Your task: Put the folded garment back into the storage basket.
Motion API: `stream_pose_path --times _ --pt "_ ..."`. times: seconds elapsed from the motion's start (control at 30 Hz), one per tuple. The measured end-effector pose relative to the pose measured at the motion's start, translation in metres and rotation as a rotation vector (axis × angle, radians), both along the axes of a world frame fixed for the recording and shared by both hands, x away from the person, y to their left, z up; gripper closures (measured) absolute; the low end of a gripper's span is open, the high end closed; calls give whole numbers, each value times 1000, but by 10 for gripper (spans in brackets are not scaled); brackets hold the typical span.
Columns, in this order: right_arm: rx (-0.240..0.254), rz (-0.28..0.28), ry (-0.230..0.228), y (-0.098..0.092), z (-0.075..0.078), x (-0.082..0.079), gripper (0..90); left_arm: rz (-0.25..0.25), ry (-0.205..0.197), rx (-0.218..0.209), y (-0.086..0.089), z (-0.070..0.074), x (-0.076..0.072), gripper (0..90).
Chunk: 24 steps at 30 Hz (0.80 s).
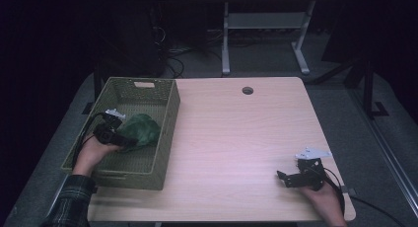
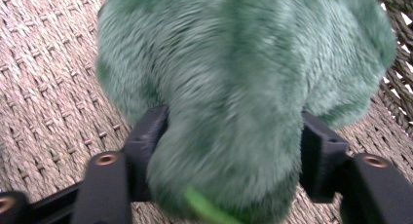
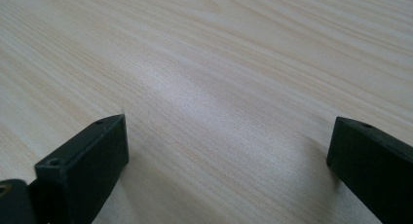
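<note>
Green plush fur is the nearest thing we see in the left gripper view: the soft toy (image 2: 243, 87) bulges between our two black jaws, its pile long, shaggy and mottled from pale teal to darker green, with a thin bright-green strip at its lower edge. The left gripper (image 2: 229, 156) has its jaws spread wide on either side of the toy; the fur fills the gap and brushes both pads, but we cannot tell that they press on it. Under the toy lies the woven floor of the basket (image 2: 44, 87). From the high view, the toy (image 1: 140, 130) is a rounded dark-green lump lying inside the olive wicker basket (image 1: 167, 133), near its right wall, with our left gripper (image 1: 125, 138) reaching in from the left side. The basket stands at the left edge of the light wooden table (image 1: 236, 133). Our right gripper (image 1: 281, 176) rests low over the table's near right corner, well apart from the basket, jaws spread with bare wood between them.
</note>
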State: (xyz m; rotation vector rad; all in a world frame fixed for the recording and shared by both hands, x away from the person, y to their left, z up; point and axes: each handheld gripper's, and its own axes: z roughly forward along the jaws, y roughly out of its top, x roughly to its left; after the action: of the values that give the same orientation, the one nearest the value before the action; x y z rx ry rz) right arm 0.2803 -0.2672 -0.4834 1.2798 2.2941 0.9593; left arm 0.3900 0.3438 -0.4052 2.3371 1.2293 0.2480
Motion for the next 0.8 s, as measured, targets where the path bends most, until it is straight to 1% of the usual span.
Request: stream_pose_path --times 0.13,0.2,0.3,0.43,0.53,0.6,0.67,0.77,0.8 --pt "0 0 0 0 0 0 12 8 -15 7 0 1 -2 262" --pt "0 1 -1 0 0 0 12 -1 -28 17 1 3 -3 235" --pt "0 1 0 0 0 0 12 8 -50 15 2 9 -5 203" --pt "-1 1 -1 0 0 0 12 7 -78 13 4 20 -9 185" --pt "0 1 -1 0 0 0 12 0 -99 5 2 31 -11 179" --pt "0 1 -1 0 0 0 12 -5 -117 8 -1 39 -13 175" --pt "0 1 -1 0 0 0 12 -5 -137 -9 -4 46 -14 174" --pt "0 0 0 0 0 0 12 -20 -160 -31 -13 56 -16 173" --pt "0 0 0 0 0 0 12 -26 -163 -31 -15 58 -16 173"
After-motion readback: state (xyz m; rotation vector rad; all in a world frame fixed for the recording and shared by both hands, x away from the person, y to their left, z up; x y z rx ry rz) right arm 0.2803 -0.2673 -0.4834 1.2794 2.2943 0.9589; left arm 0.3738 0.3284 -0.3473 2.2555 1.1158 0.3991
